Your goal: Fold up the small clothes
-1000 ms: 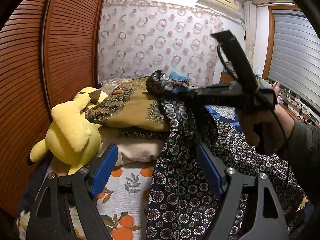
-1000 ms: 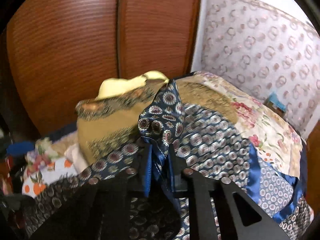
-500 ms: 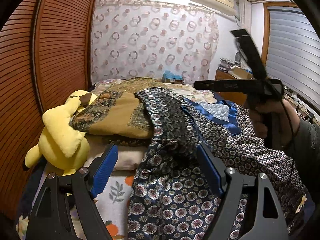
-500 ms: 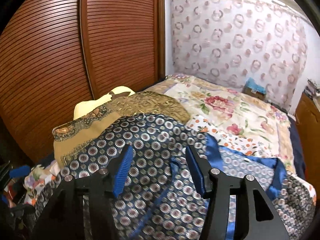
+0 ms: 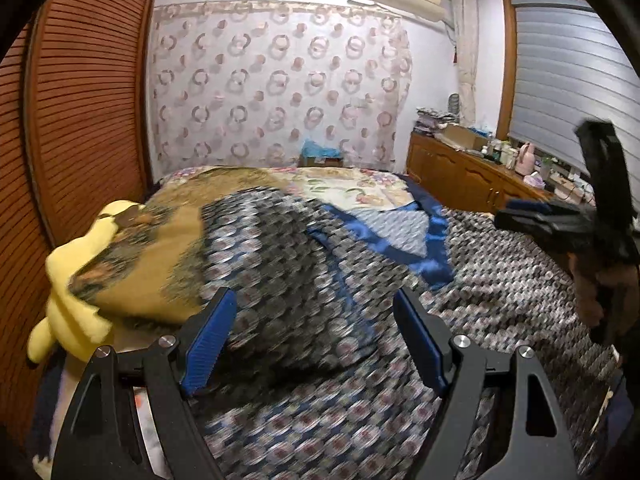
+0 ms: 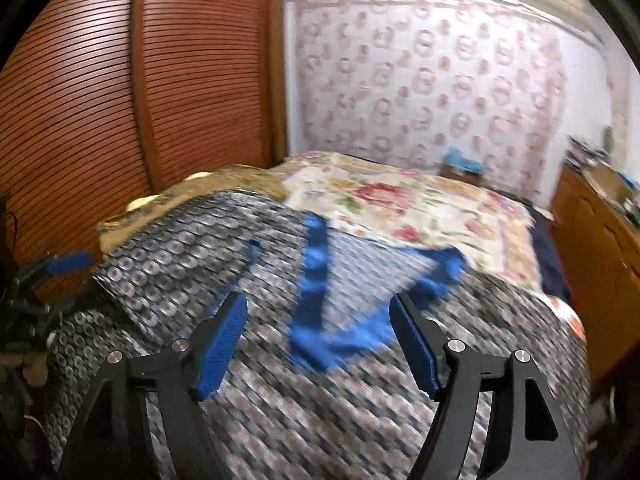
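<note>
A dark navy garment with a circle print and blue satin trim (image 5: 320, 280) lies spread over the bed, one part draped leftward over a mustard patterned cloth (image 5: 152, 256). It also shows in the right wrist view (image 6: 248, 272), its blue trim (image 6: 316, 276) in a V shape. My left gripper (image 5: 316, 332) is open and empty above the garment. My right gripper (image 6: 320, 340) is open and empty above the trim; it also shows at the right of the left wrist view (image 5: 560, 220). Both views are motion-blurred.
A yellow plush toy (image 5: 76, 312) sits at the bed's left edge by the wooden slatted wardrobe (image 5: 80, 120). A floral bedspread (image 6: 420, 208) covers the far bed. A wooden cabinet (image 5: 472, 176) with clutter stands at the right under a window.
My right gripper was shut on a fold of the garment a second ago; it opened, let go, and drew back right. The garment dropped flat. My left gripper stayed open and both cameras tilted up.
</note>
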Demonstrator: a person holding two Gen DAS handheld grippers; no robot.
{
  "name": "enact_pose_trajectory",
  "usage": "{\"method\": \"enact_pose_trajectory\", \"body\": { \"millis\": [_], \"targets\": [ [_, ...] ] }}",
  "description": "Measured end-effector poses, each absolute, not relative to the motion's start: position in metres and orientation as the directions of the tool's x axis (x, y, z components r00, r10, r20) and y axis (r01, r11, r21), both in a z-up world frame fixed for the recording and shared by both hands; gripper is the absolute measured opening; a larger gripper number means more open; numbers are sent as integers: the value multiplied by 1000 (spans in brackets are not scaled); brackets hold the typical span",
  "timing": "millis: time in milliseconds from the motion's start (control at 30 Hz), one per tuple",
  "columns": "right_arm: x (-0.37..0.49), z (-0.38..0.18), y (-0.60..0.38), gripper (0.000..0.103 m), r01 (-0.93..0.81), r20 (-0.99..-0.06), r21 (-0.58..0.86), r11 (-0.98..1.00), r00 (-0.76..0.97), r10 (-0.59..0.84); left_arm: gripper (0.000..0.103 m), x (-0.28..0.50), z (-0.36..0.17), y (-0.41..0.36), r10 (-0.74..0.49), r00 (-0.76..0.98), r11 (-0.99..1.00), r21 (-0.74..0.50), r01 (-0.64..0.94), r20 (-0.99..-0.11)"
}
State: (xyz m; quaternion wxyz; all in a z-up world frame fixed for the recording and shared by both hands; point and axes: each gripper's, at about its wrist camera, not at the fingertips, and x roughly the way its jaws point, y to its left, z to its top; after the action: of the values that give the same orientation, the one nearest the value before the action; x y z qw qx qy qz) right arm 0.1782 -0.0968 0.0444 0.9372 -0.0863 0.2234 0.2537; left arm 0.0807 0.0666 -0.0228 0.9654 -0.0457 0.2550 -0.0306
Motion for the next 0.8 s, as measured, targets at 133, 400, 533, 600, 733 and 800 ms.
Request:
{"method": "enact_pose_trajectory", "body": {
  "millis": [133, 400, 533, 600, 733, 800],
  "targets": [
    [154, 42, -128, 75, -448, -457, -51, 892, 805, 378, 81, 98, -21, 45, -105, 868, 994, -87, 71, -485],
    [128, 29, -199, 75, -283, -487, -56, 958, 845, 221, 81, 124, -33, 1, -196, 805, 979, -64, 194, -559],
    [128, 21, -228, 75, -194, -525, -37, 980, 839, 146, 81, 134, -46, -18, -215, 757, 969, -36, 246, -617],
    [131, 15, -240, 75, -154, -546, -36, 987, 831, 109, 81, 142, -52, -28, -215, 729, 962, -11, 274, -650],
    [136, 6, -256, 75, -90, -584, -13, 996, 809, 66, 81, 152, -61, -40, -227, 690, 952, -7, 307, -687],
    [137, 3, -258, 75, -69, -602, 2, 998, 796, 56, 81, 156, -63, -43, -234, 676, 949, -11, 316, -699]
  ]
}}
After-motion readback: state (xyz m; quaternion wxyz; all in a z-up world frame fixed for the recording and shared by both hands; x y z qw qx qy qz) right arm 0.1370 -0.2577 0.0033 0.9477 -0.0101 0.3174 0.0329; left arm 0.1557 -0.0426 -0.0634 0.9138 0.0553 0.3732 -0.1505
